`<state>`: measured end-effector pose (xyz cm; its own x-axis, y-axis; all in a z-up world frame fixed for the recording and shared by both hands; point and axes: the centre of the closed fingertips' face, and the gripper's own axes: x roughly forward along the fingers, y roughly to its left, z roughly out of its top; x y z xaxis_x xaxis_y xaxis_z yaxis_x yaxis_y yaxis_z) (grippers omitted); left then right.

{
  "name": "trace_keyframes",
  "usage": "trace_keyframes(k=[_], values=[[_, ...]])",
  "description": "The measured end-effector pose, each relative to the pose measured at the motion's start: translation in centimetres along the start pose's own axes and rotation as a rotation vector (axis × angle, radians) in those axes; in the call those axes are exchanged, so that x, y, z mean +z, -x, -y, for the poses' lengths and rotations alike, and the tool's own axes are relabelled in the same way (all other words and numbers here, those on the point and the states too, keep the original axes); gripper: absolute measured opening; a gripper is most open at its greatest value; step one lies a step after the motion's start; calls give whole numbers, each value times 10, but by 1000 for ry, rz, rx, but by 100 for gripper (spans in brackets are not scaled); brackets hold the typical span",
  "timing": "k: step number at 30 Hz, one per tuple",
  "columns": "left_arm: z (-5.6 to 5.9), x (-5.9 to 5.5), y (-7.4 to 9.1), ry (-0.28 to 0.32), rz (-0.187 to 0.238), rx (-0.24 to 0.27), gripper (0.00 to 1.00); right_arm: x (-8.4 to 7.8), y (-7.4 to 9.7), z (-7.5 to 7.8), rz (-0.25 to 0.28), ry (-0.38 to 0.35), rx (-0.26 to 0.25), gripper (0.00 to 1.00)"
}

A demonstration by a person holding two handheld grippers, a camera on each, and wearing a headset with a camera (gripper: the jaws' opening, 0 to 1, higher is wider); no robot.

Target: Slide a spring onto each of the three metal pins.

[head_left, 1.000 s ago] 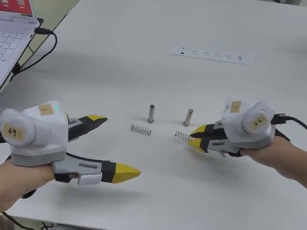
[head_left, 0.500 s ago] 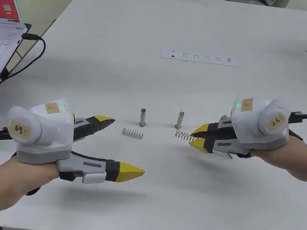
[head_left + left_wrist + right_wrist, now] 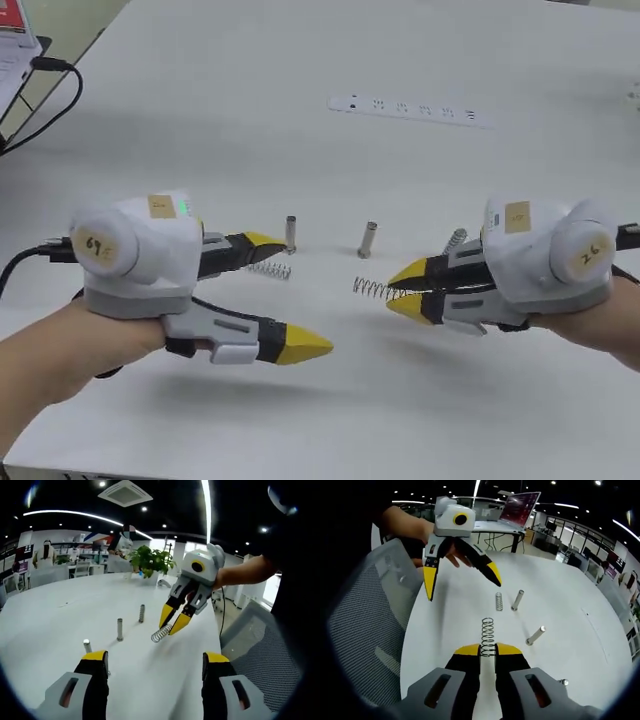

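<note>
One spring (image 3: pixel 368 288) clamped in right gripper (image 3: pixel 393 291), poking past its tips. Left gripper (image 3: pixel 303 294) spread wide, second spring (image 3: pixel 268 268) beside one tip.

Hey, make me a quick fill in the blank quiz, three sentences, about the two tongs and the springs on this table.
1. The right tongs are shut on a ___.
2. The left tongs stand ___, holding nothing.
3. A second spring lies loose on the ___, near a metal pin.
Missing words: spring; open; table.
</note>
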<state>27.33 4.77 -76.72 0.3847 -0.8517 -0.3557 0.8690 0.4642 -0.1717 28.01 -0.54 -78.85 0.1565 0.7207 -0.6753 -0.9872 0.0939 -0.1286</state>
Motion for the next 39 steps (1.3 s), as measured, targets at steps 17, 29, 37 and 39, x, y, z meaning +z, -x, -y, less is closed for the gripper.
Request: trace_keyframes(k=[17, 29, 37, 39], values=[[12, 16, -35, -68, -3, -92, 36, 8, 6, -6, 6, 62, 36, 8], [18, 14, -44, -92, -13, -118, 23, 13, 10, -12, 16, 80, 57, 8], [25, 15, -45, -107, -8, -144, 5, 16, 13, -13, 22, 88, 57, 8], [27, 17, -44, -124, -1, -150, 5, 16, 14, -13, 26, 81, 59, 8]])
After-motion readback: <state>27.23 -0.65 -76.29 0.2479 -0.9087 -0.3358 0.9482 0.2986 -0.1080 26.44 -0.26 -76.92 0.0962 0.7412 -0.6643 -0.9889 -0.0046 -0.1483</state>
